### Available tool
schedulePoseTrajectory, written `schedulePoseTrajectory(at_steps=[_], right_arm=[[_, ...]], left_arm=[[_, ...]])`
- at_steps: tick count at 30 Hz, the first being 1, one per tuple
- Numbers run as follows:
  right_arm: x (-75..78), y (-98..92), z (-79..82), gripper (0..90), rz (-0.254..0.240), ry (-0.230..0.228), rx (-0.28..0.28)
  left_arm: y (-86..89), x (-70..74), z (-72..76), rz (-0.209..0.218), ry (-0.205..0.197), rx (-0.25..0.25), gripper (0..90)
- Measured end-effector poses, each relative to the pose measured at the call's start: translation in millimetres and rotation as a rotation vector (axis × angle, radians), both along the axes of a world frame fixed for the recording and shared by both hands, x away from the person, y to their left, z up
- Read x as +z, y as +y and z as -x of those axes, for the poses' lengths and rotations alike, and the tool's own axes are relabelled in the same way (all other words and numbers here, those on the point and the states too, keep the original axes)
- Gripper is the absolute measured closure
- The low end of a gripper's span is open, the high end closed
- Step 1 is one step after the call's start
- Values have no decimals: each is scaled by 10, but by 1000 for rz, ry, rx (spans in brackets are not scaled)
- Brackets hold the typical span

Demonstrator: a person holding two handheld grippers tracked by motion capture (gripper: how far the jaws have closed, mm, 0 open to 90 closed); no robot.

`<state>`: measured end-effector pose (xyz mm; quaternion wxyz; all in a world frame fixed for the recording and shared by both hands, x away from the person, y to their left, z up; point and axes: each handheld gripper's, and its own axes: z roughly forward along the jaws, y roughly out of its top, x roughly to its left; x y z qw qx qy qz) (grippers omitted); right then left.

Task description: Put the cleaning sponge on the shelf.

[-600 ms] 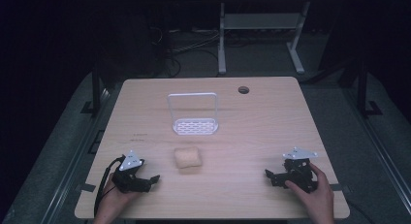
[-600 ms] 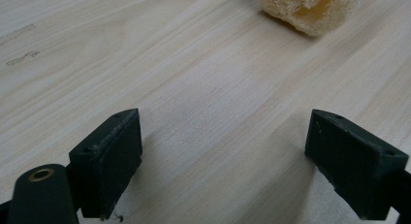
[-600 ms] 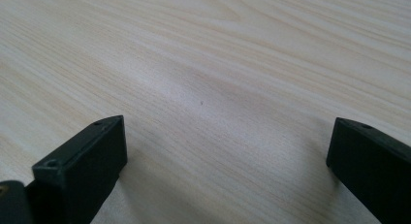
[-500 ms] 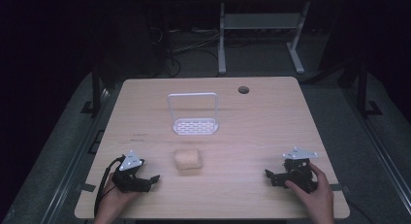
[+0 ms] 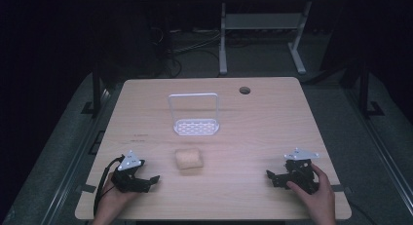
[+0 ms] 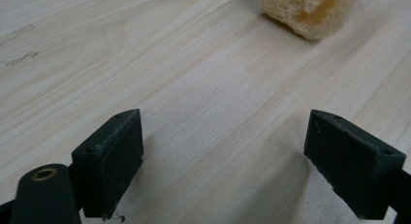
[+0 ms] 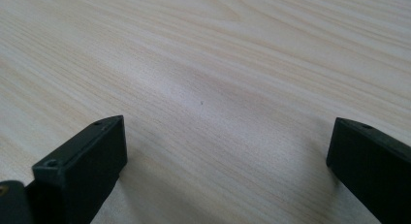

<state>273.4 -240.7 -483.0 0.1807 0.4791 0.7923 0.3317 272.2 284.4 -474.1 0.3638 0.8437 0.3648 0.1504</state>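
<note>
Landmark: the sponge point(image 5: 188, 159), a pale yellow porous block lying flat on the wooden table point(image 5: 253, 137), near its middle.

Nearest items:
- Left gripper point(image 5: 146, 182), low on the table, near and to the sponge's near-left, not touching it. Jaws spread wide with only bare wood between them; the left gripper view has the sponge point(image 6: 308, 10) ahead and to the right.
- Right gripper point(image 5: 272, 177), well to the sponge's right, at about the same nearness as the left. Jaws parted, nothing held; bare wood grain ahead.

Change over the last half second: none visible. Both hands, both grippers and the sponge lie as they did. Judgement: work has not begun; the sponge is ungrasped and the left gripper is the better placed to take it.

Farther items:
- White wire rack point(image 5: 195, 115), upright frame with slotted base, just beyond the sponge.
- Cable hole point(image 5: 244, 90), beyond and right of the sponge.

Writing: no legible brand or label; faint dark marks point(image 5: 140, 136) left of the sponge, unreadable.
</note>
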Motion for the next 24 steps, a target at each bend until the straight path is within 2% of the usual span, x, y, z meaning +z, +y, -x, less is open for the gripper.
schedulePoseTrajectory(at_steps=[17, 22, 24], right_arm=[[1, -1, 0, 7, 2, 1, 1], [1, -1, 0, 7, 2, 1, 1], [1, -1, 0, 7, 2, 1, 1]], left_arm=[[31, 106, 7, 12, 5, -30, 138], [21, 157, 6, 7, -7, -40, 138], [11, 175, 5, 17, -7, -44, 138]])
